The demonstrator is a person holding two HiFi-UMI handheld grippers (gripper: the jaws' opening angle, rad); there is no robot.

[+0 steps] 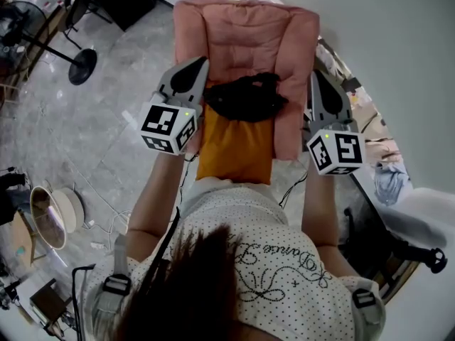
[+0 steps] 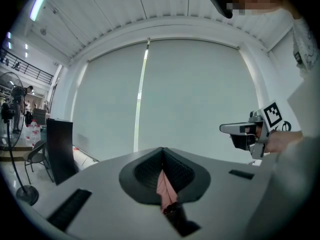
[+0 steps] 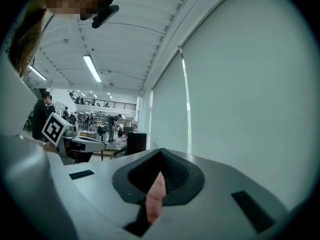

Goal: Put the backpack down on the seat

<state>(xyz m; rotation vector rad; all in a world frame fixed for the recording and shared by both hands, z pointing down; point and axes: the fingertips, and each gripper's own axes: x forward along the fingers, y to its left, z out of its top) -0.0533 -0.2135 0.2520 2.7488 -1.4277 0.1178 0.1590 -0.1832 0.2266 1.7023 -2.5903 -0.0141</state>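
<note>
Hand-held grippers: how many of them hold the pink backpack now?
2. The left hand-held gripper is shut on the left edge of the pink backpack; the right hand-held gripper is shut on its right edge. None seems hidden.

Workshop hall with mezzanine railing (image 3: 107, 103), standing fan (image 2: 11, 86).

The backpack (image 1: 245, 38) is soft, padded pink cloth with a matt, faintly napped face. On its middle lies a crumpled black fabric bundle (image 1: 245, 96). Just below that is an orange cloth panel (image 1: 234, 148), smooth and dull. On either side of the backpack, the left gripper (image 1: 205, 64) and right gripper (image 1: 313, 73) are matt grey plastic with ribbed black pads (image 2: 147, 171). Under the backpack, the grey stone floor (image 1: 92, 119) shines, polished.
</note>
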